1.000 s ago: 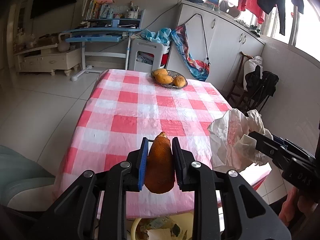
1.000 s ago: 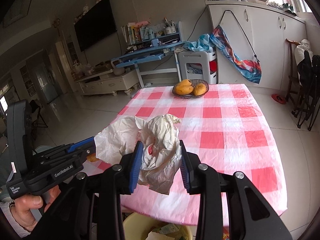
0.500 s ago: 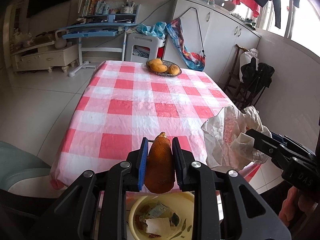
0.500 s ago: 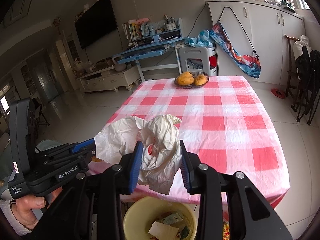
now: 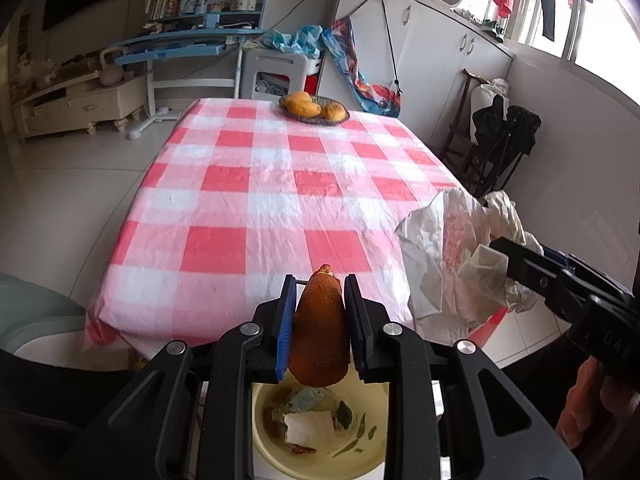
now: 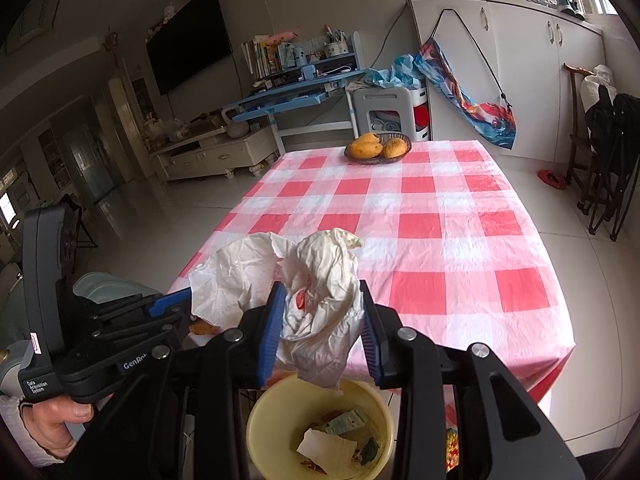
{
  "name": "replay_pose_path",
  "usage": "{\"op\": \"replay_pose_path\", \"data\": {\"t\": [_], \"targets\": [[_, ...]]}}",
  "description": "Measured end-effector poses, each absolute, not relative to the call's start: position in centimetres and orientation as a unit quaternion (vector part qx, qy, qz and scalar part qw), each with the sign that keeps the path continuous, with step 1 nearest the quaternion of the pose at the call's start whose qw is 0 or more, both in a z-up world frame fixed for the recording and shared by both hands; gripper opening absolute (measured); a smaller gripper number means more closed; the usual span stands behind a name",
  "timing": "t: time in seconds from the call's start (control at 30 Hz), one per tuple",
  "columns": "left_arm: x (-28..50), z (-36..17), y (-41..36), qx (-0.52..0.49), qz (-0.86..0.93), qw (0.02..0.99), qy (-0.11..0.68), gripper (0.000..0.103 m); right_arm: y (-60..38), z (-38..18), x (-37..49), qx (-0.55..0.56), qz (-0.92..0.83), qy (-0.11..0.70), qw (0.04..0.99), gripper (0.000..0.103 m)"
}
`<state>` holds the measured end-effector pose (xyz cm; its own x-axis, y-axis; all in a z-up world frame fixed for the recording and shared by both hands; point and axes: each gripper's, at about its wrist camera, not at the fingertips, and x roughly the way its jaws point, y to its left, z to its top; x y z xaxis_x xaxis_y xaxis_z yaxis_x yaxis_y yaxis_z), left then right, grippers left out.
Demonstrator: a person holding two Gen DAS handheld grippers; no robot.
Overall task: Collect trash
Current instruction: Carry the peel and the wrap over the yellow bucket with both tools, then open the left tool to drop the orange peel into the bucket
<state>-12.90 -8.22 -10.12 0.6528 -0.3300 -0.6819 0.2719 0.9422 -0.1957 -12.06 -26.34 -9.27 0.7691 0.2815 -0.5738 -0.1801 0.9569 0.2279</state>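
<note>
Below both grippers, at 6 o'clock in each wrist view, stands the yellow bin (image 6: 320, 428) already holding scraps. Left gripper (image 5: 319, 332) is clamped on a brown peel (image 5: 319, 340) over the bin; right gripper (image 6: 320, 334) is clamped on a crumpled plastic bag (image 6: 316, 292). Judging so, only the two releases remain; the checked table (image 6: 420, 220) shows only a fruit bowl (image 6: 378, 148) at 12 o'clock

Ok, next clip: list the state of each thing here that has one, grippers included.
left gripper: shut on the brown fruit peel, above the bin.
right gripper: shut on the crumpled white plastic bag, above the bin.
yellow trash bin: open, partly filled with paper scraps.
fruit basket: upright on the checkered table, holding mangoes.
</note>
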Motion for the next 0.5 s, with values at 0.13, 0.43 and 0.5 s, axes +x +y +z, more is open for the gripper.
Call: {"op": "replay_pose_path", "data": {"t": [0.13,0.43,0.5], "targets": [[-13.3,-10.7,-8.3,-0.037,-0.169,0.903,0.394,0.023,-26.5,-9.4,-12.7,0.082,0.122,0.319,0.936,0.036],[-14.1,-12.2,-9.0,-0.03,-0.18,0.887,0.424,0.023,-26.8,-10.0,-13.7,0.08,0.119,0.328,0.934,0.037],[-14.1,-12.6,-9.4,-0.025,-0.185,0.882,0.433,0.028,-27.0,-10.1,-13.8,0.081,0.116,0.33,0.933,0.037]]}}
